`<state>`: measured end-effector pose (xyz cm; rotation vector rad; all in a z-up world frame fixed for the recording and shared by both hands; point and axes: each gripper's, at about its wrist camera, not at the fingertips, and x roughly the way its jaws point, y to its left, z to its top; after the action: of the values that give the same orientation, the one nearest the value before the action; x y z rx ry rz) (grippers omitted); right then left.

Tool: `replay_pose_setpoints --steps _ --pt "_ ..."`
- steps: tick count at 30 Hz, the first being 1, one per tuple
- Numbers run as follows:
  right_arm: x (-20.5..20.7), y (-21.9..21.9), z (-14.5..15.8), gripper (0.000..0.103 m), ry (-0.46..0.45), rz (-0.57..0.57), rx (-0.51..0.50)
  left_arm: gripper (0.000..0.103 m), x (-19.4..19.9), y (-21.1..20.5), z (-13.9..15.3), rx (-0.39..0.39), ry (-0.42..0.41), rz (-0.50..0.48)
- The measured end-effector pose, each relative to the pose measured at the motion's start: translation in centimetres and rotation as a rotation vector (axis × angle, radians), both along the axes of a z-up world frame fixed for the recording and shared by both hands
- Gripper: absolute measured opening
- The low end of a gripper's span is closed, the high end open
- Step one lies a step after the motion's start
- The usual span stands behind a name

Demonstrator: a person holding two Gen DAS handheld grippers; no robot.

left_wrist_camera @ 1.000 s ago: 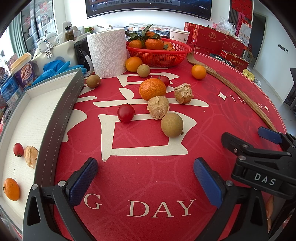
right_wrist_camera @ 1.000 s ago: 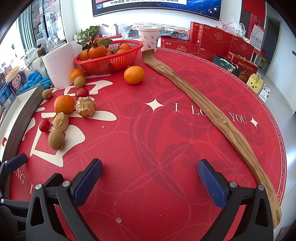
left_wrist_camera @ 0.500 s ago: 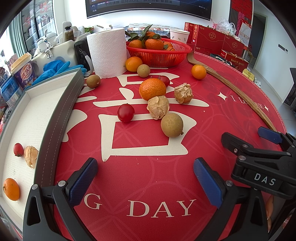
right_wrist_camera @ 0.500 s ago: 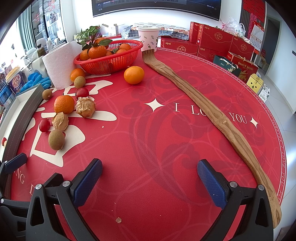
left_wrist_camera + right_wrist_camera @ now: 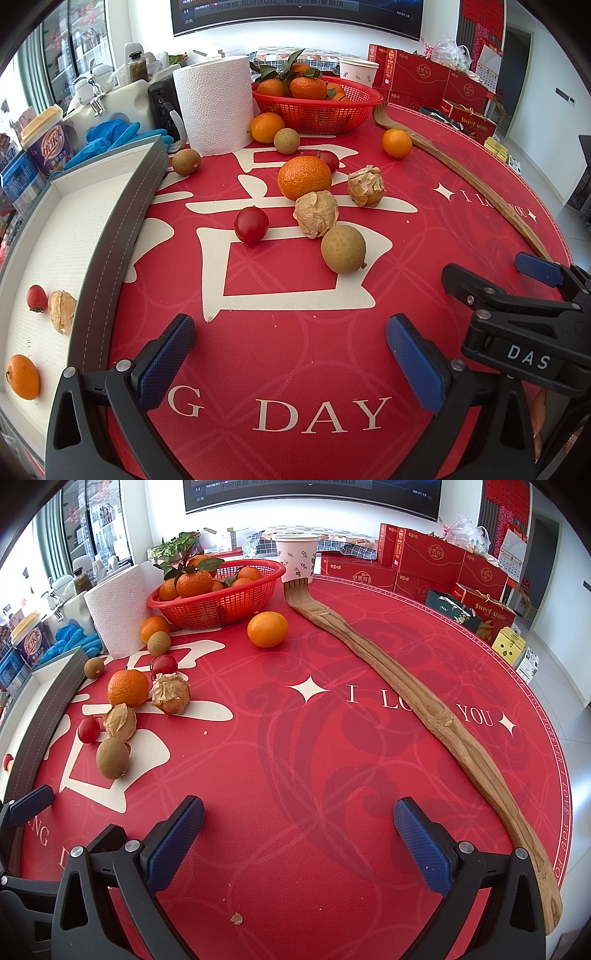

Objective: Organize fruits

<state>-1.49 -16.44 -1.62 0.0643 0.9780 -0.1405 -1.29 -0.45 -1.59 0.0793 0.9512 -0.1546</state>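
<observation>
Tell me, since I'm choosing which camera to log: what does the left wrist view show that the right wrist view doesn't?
Only the left wrist view shows the white tray's floor with its cherry tomato, husked fruit and orange. Only the right wrist view shows the wooden back scratcher along its whole length. Both show the red basket, the paper towel roll and the loose fruit on the mat, with each hand-held gripper open.

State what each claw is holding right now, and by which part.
Nothing is held. The left claw and the right claw are both open over the red mat, with no fruit between their pads.
</observation>
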Motion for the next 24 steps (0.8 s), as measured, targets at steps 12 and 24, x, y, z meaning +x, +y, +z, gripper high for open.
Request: replay_pose_setpoints --steps 12,24 --pt "-0.1 -0.3 0.2 0.103 -0.005 0.027 -0.004 0.103 -0.5 2.0 0.5 -0.082 -0.013 0.002" --pt "-1.2 -2.4 0.3 0.103 -0.006 0.113 -0.001 0.07 1.2 -2.6 1.2 0.011 0.018 -0.043"
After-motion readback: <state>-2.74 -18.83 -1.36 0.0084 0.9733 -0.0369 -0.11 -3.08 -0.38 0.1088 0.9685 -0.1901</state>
